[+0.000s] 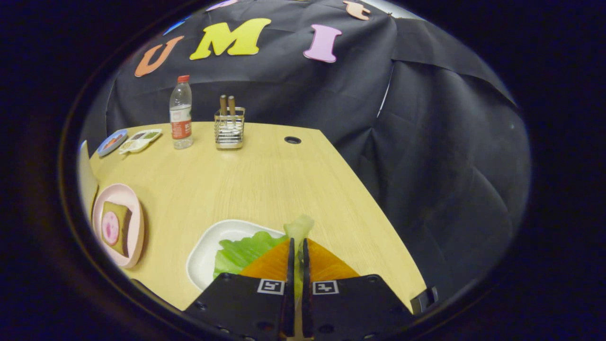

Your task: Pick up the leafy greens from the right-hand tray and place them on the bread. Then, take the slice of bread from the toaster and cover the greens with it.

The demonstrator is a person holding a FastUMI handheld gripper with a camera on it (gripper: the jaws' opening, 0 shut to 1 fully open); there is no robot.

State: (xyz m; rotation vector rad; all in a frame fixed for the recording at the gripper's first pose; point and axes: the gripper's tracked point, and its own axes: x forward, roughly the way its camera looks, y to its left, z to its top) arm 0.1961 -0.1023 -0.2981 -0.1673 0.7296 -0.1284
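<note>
Spreading across most of the view, the wooden table (265, 180) carries everything else, with a dark round cable hole (292, 140) near its far edge. Just ahead of the fingers sits the white tray (204, 255), a rounded dish lying flat on the tabletop. Over its near side lie the leafy greens (246, 251), a crinkled, bright green lettuce leaf with a paler, almost translucent stem end that rises between the fingers and pokes up past their tips. The gripper (297, 242) has its jaws drawn nearly together, with only a thin gap, and that pale stem is pinched in the gap, so both fingers press on the leaf.

Well to the left of the tray, a pink plate (136, 222) holds the bread (124, 226), a brown-crusted slice with a round pink slice of meat (111, 228) lying on top of it.

Along the far side of the table stand a clear water bottle (181, 113) with a red cap and a red-and-white label too small to read, a wire utensil holder (229, 129) with two brown handles sticking up, a small white divided tray (140, 140), and beside it a blue plate (112, 142). Square black-and-white markers are fixed on the gripper's body near the fingers' base; no other writing is legible.
</note>
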